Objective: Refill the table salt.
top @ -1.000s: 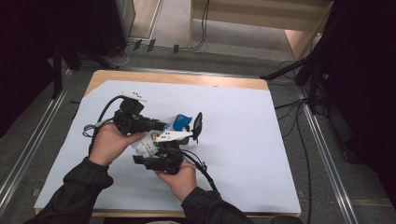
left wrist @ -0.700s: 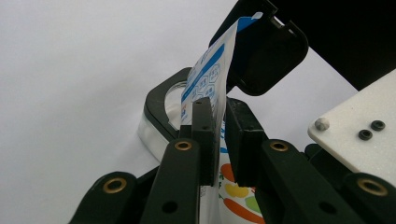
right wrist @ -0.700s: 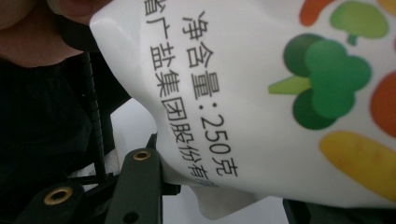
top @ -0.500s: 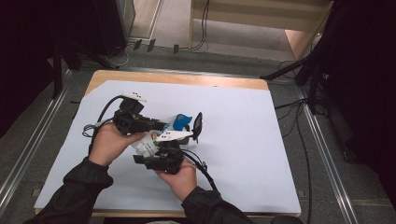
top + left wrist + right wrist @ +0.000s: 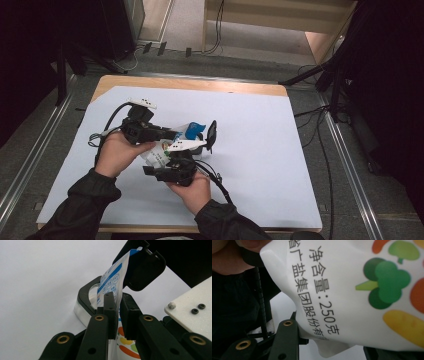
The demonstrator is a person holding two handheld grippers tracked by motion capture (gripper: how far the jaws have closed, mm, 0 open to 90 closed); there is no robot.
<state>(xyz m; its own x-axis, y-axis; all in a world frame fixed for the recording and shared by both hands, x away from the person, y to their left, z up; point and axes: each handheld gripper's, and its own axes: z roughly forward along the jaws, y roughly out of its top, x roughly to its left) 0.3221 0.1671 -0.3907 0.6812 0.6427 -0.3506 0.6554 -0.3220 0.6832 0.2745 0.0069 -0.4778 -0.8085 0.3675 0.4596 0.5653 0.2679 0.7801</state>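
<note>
Nothing shifted since a second ago: both hands in place, so the hold looks steady, likely poised before tearing or pouring. Left gripper [image 5: 117, 315] clamped on the pouch [image 5: 112, 285] top; right gripper [image 5: 192, 147] jaws closed around its body, lifted off the table [image 5: 280, 165] left of centre. Legible: "净含量:250克", vegetable pictures.

The pouch [image 5: 352, 290] is smooth, glossy printed plastic film. Each hand-held gripper [image 5: 117, 315] has matt black plastic jaws with brassy metal pins. The tabletop [image 5: 260, 145] has a matt pale sheet over its wood edge.
</note>
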